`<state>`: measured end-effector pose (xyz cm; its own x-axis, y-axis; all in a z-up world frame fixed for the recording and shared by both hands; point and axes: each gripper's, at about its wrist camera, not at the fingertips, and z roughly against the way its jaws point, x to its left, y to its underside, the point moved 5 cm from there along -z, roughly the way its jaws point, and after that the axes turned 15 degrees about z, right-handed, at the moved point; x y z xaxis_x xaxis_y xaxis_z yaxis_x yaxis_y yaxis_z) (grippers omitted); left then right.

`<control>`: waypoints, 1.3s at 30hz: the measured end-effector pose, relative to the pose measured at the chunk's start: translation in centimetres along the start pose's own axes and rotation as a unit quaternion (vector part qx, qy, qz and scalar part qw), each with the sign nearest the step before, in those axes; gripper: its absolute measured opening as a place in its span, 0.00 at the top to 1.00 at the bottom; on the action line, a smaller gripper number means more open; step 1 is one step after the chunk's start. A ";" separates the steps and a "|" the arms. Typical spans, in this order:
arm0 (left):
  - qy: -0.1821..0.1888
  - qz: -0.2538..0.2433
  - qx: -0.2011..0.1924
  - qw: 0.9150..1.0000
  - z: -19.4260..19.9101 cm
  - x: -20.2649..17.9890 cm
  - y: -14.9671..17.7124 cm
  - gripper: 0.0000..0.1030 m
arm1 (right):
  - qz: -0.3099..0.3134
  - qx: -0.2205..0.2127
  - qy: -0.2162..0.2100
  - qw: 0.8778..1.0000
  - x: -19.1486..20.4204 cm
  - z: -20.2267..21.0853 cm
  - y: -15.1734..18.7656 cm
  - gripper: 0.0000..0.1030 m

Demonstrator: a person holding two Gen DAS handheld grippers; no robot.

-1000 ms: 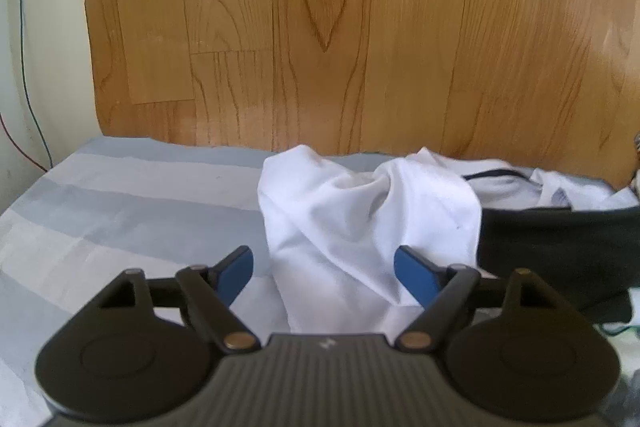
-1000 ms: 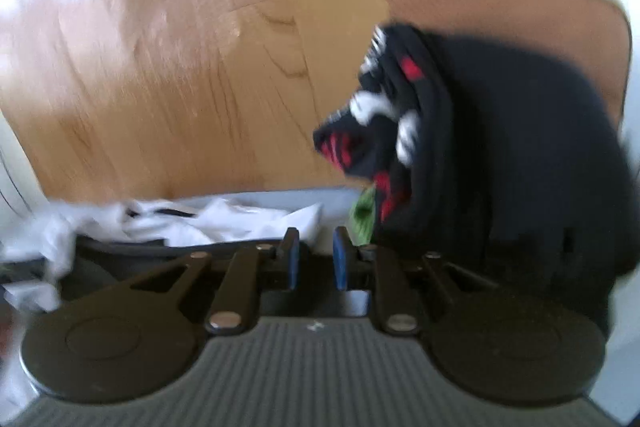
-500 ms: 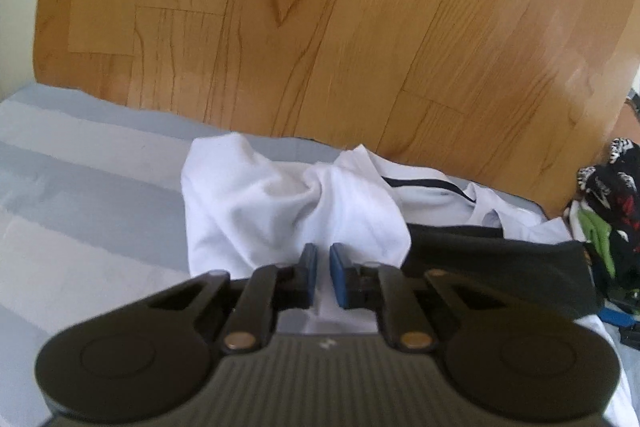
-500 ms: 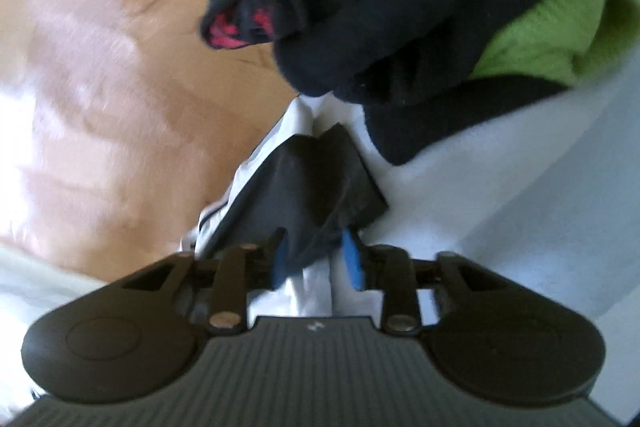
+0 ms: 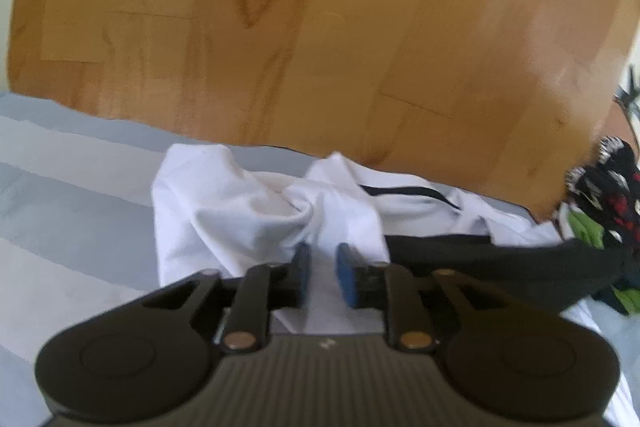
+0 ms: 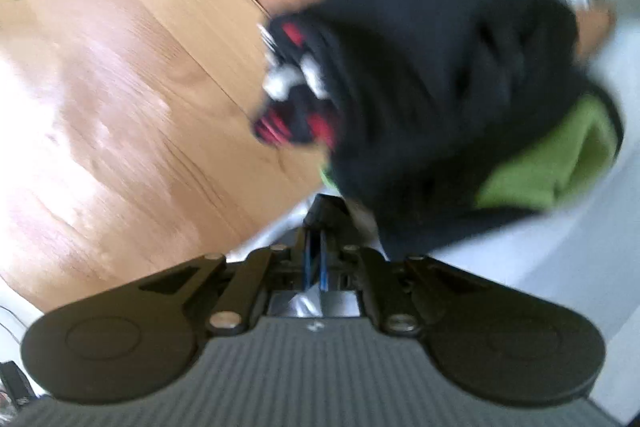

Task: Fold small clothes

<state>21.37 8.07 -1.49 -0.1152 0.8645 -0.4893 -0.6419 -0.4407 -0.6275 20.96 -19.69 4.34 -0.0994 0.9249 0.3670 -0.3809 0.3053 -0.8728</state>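
A crumpled white garment (image 5: 224, 211) with a thin black trim lies on the striped sheet (image 5: 60, 187). A black garment (image 5: 480, 263) lies across its right part. My left gripper (image 5: 323, 269) hovers at the white garment's near edge. Its jaws are opening, with a narrow gap, and white fabric shows between the blue pads without being pressed. In the blurred right wrist view my right gripper (image 6: 315, 259) is shut. A dark fold of the black garment (image 6: 325, 213) sticks up from between its pads.
A heap of dark clothes (image 6: 440, 87) with red and white print and a green piece (image 6: 552, 163) sits just beyond the right gripper, and shows at the right edge as a pile (image 5: 608, 195). Wooden floor (image 5: 320, 27) lies past the bed's far edge.
The left jaws went from wide open to nearly shut, then parted slightly, as the gripper shifted over the white garment. The right gripper rolled and shut on the black cloth.
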 end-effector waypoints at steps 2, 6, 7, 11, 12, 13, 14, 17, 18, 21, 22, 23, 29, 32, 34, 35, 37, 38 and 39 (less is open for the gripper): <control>-0.003 -0.020 -0.003 1.000 0.2 -0.7 0.3 0.67 | 0.049 -0.006 -0.007 0.999 2.2 0.5 -0.6 0.93; 0.032 0.014 -0.015 0.999 2.1 -0.3 -1.1 0.65 | 0.160 -0.005 -0.085 0.983 9.7 0.4 -1.5 0.93; 0.045 0.036 -0.024 0.998 2.8 0.1 -1.8 0.62 | 0.198 -0.003 -0.108 0.974 12.2 0.2 -1.3 0.93; 0.074 0.103 -0.048 0.991 5.2 2.6 -4.0 0.60 | 0.300 0.044 -0.220 0.927 21.9 -1.6 1.3 0.92; 0.074 0.107 -0.046 0.990 5.2 3.0 -4.1 0.60 | 0.308 0.074 -0.251 0.915 23.5 -2.1 2.7 0.90; 0.073 0.107 -0.042 0.991 5.1 3.2 -4.1 0.60 | 0.311 0.112 -0.281 0.901 24.6 -3.0 3.9 0.88; 0.070 0.104 -0.037 0.991 4.9 3.3 -4.0 0.60 | 0.308 0.145 -0.305 0.890 25.2 -3.8 4.9 0.88; 0.071 0.083 -0.025 0.994 4.5 2.5 -3.6 0.60 | 0.264 0.159 -0.316 0.897 23.6 -4.3 4.8 0.85; 0.077 0.073 -0.022 0.994 4.5 2.1 -3.4 0.60 | 0.247 0.147 -0.308 0.907 22.3 -4.4 4.1 0.84; 0.099 0.036 -0.009 0.994 4.2 0.1 -2.2 0.61 | 0.231 0.141 -0.258 0.927 19.7 -5.5 3.4 0.82; 0.105 0.021 -0.002 0.994 3.9 -0.6 -1.7 0.63 | 0.227 0.152 -0.249 0.929 19.1 -5.9 3.8 0.82; 0.109 0.001 0.009 0.994 3.6 -1.3 -0.9 0.67 | 0.225 0.166 -0.245 0.928 18.4 -6.7 4.0 0.82; 0.028 -0.109 0.049 0.992 0.5 -3.1 3.0 0.88 | 0.256 0.201 -0.214 0.921 16.7 -8.0 7.9 0.94; 0.038 -0.096 0.053 0.993 1.5 -2.6 2.6 0.86 | 0.247 0.212 -0.218 0.920 15.9 -7.1 6.3 0.90; 0.054 -0.083 0.045 0.994 2.8 -2.4 1.5 0.81 | 0.258 0.180 -0.222 0.923 15.1 -6.8 4.4 0.86; 0.060 -0.074 0.024 0.995 3.8 -2.2 0.5 0.67 | 0.267 0.164 -0.216 0.925 14.8 -6.8 2.9 0.83; 0.061 -0.068 -0.024 0.996 5.5 -2.1 -1.5 0.45 | 0.288 0.150 -0.198 0.925 14.3 -8.0 0.5 0.68; 0.051 -0.069 -0.039 0.996 5.6 -2.0 -2.6 0.42 | 0.299 0.152 -0.193 0.922 14.2 -9.1 -0.4 0.65; 0.038 -0.075 -0.040 0.996 5.2 -2.2 -3.5 0.41 | 0.310 0.157 -0.185 0.919 13.9 -10.5 -1.0 0.63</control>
<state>19.96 8.98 4.92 0.0370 0.9026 -0.4289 -0.5850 -0.3284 -0.7416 29.60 -4.80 6.92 -0.6712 0.7404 -0.0352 -0.3852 -0.3890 -0.8369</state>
